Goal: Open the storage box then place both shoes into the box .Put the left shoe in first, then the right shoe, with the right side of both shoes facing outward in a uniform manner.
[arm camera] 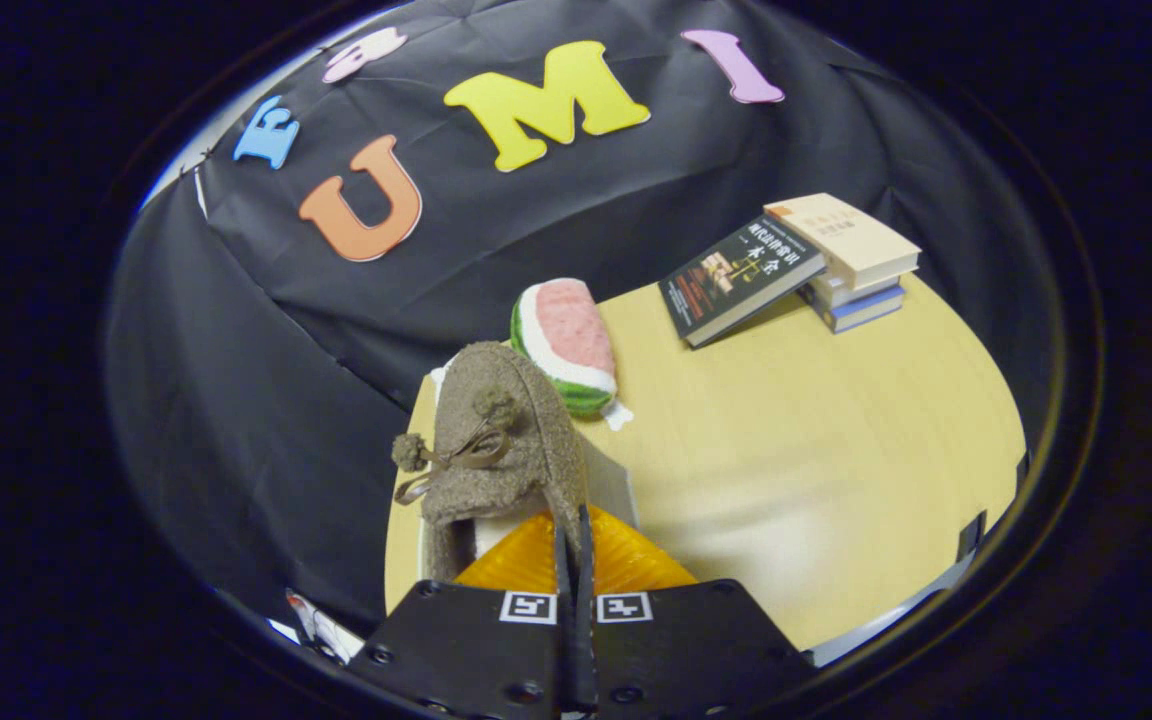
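On the pale wooden table (816, 450), a watermelon plush (568, 345) and stacked books (851, 265) lie against the black cloth wall. The gripper (574, 545), nearly closed, pinches the brown fuzzy shoe (506, 440), lifted just ahead over an orange ribbed surface (626, 565).
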`<state>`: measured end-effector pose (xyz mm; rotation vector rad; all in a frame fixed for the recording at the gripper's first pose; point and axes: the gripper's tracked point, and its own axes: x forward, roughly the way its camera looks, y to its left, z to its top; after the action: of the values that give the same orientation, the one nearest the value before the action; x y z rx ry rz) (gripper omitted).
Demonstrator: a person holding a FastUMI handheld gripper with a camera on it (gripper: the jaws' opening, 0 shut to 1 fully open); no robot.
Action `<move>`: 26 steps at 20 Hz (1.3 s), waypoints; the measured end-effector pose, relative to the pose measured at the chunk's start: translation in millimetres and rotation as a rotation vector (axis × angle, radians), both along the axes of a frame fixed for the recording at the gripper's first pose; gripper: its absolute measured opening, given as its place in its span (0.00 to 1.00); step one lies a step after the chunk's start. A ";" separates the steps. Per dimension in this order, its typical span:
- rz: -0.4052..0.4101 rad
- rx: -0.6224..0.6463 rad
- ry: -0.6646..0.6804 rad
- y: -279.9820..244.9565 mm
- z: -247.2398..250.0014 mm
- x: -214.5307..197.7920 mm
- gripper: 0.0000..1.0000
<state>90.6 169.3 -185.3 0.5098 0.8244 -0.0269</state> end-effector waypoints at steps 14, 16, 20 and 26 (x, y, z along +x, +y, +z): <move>-0.074 -0.115 0.161 45.5 -102.3 -8.9 0.00; -0.080 -0.126 0.171 46.2 -107.8 -8.7 0.00; -0.092 -0.168 0.186 48.8 -115.3 -5.3 0.00; -0.090 -0.197 0.197 53.4 -127.2 3.7 0.00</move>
<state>94.4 222.7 -312.4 0.3606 0.9792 -0.2419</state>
